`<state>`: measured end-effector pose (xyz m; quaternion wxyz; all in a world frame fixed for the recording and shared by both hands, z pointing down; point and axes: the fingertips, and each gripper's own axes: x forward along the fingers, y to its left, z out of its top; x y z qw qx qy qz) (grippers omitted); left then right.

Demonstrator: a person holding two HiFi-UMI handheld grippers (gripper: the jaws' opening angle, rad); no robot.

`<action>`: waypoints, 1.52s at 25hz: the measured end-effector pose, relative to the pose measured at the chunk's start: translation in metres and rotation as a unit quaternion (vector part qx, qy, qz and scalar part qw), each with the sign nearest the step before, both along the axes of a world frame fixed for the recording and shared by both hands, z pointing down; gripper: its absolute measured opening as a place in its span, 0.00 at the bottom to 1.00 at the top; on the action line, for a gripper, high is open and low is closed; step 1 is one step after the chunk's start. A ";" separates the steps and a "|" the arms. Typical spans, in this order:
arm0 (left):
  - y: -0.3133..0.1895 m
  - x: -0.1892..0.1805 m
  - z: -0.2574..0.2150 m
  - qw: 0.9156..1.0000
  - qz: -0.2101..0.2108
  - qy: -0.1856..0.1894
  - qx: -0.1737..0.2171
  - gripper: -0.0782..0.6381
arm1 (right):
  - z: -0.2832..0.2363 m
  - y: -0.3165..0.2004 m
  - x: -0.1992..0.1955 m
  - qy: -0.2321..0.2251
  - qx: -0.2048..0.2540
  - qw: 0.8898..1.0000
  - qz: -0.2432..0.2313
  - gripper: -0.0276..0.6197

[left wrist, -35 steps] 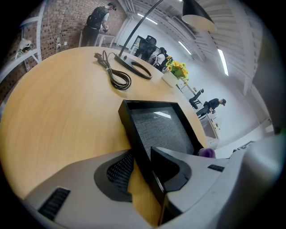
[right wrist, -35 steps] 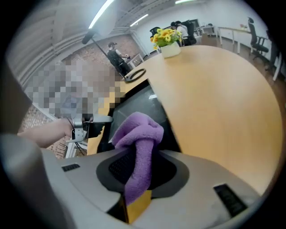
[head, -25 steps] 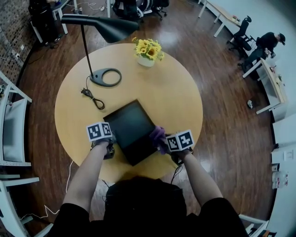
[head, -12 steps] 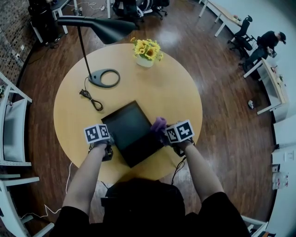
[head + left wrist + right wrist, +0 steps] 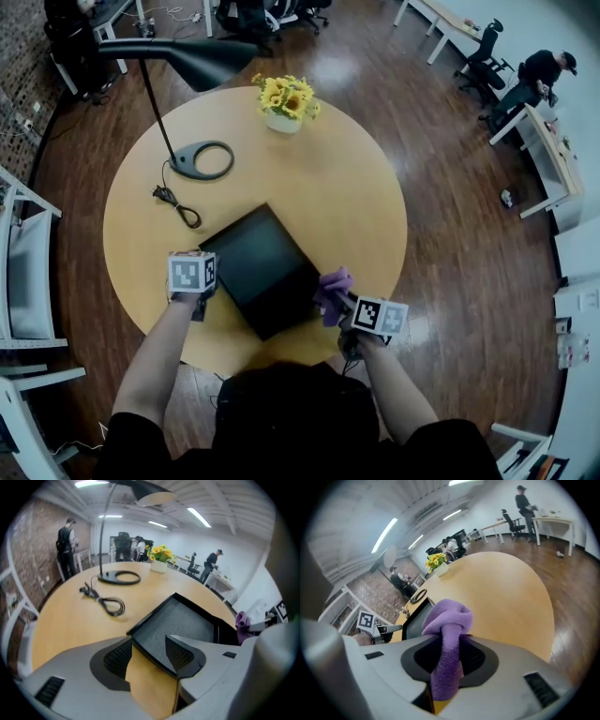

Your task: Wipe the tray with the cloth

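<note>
— How does the left hand-held gripper (image 5: 149,645) stand?

— Wide apart. Its jaws have just been opening, and the near rim of the tray (image 5: 183,620) runs between them, but the pads do not press on it (bare table shows in the gap below the rim).

— And the right hand-held gripper (image 5: 449,641)?

— Closed on the cloth (image 5: 448,616), a purple one. It is pinched at its middle, with a bunched knot sticking out past the jaw tips and a tail hanging down between them.

— Where is the cloth against the tray?

— Just beside the tray's right edge, near the corner closest to the person. Whether it touches the rim I cannot tell.

— The tray itself?

— Black, shallow, lying flat on the round wooden table (image 5: 342,187), turned cornerwise to the person, with one hand-held gripper at each side of it.

— Anything farther out?

— A coiled cable (image 5: 178,204) beyond the tray's left side, then a lamp (image 5: 200,159) with a ring base, and flowers (image 5: 283,97) at the far edge.
</note>
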<state>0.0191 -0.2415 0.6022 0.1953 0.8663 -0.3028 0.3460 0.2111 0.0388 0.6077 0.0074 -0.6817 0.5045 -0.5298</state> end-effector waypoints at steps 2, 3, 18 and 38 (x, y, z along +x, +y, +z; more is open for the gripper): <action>-0.016 0.020 -0.015 0.996 0.061 -0.011 0.058 0.43 | 0.001 0.002 0.000 -0.008 0.006 0.999 0.031 0.19; -0.021 0.033 -0.019 0.992 0.101 -0.014 0.078 0.43 | 0.001 0.003 -0.001 -0.010 0.007 0.999 0.038 0.19; 0.016 0.092 0.044 0.949 0.300 -0.097 -0.016 0.49 | 0.022 -0.002 -0.025 -0.007 -0.041 0.999 0.000 0.22; 0.089 -0.006 0.058 0.980 0.091 -0.054 -0.166 0.28 | 0.024 -0.128 0.075 0.148 -0.097 0.970 -0.169 0.22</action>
